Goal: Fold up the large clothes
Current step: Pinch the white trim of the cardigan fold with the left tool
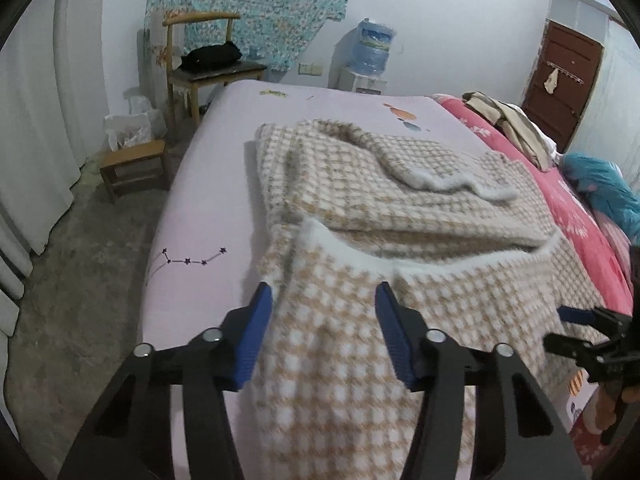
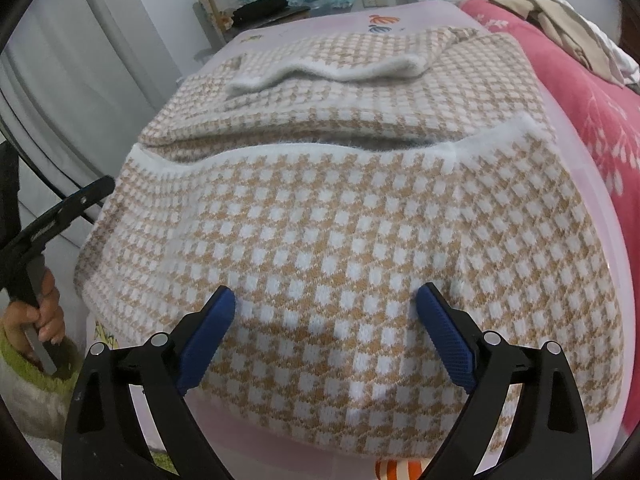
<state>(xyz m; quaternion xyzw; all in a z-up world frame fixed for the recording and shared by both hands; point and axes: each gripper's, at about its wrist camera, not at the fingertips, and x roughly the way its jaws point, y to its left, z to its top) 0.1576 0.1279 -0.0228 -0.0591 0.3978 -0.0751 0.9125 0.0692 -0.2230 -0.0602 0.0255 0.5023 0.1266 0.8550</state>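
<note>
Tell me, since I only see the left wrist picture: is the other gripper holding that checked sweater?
Observer: No. The right gripper stands open over the checked sweater, with nothing pinched.
Operator: Who holds the left gripper?
Observer: A hand in a fuzzy green sleeve grips its handle.
Operator: Where does the sweater end near me?
Observer: Its near edge shows, with pink sheet beyond it.

Left hand-held gripper [image 1: 324,300] and right hand-held gripper [image 2: 326,304], both jaws apart, angled downward.
</note>
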